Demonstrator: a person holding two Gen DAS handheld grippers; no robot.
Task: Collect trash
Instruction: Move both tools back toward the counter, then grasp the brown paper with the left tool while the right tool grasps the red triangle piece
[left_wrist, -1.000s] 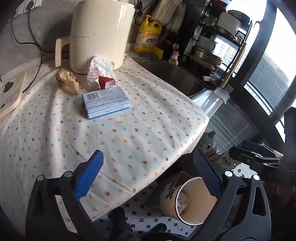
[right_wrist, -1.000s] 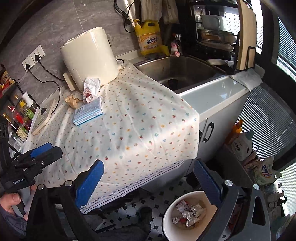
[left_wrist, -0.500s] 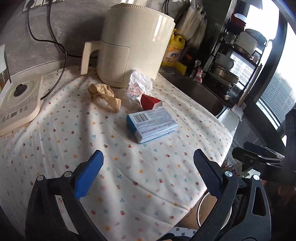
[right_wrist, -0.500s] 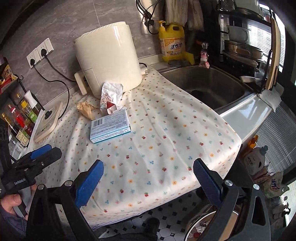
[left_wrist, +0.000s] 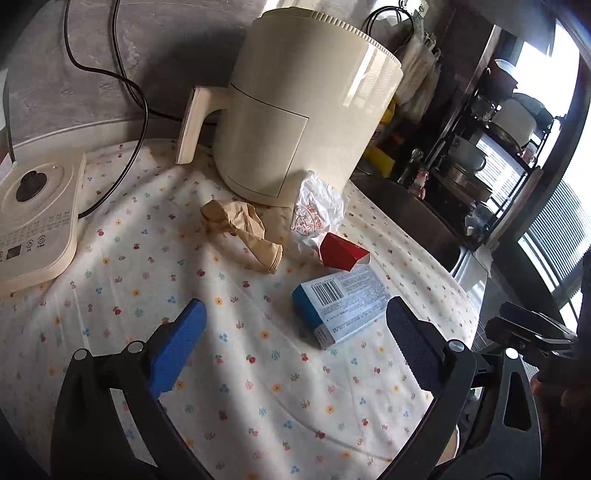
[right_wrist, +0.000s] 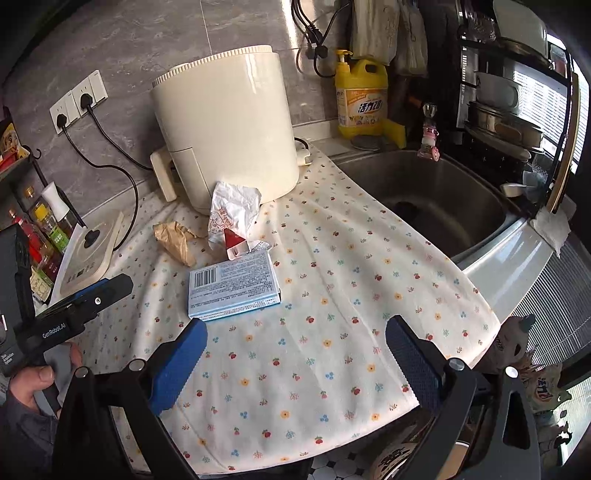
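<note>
Trash lies on the flowered cloth (left_wrist: 122, 302): a light blue box (left_wrist: 341, 304) (right_wrist: 233, 288), a small red carton (left_wrist: 343, 252) (right_wrist: 233, 240), a crumpled brown paper (left_wrist: 242, 229) (right_wrist: 175, 240) and a crumpled white wrapper (left_wrist: 319, 216) (right_wrist: 232, 212). My left gripper (left_wrist: 295, 350) is open and empty, just short of the blue box. My right gripper (right_wrist: 295, 358) is open and empty, hovering near the cloth's front edge, the blue box just beyond its left finger. The left gripper also shows in the right wrist view (right_wrist: 74, 310).
A cream air fryer (left_wrist: 295, 107) (right_wrist: 229, 122) stands behind the trash. A kettle base (left_wrist: 33, 221) sits at left with cords. A steel sink (right_wrist: 432, 195), yellow detergent bottle (right_wrist: 362, 99) and dish rack (right_wrist: 509, 92) are to the right.
Both grippers have risen from near the floor bin and moved in over the cloth toward the trash. The bin has dropped out of view. Both stay open.
</note>
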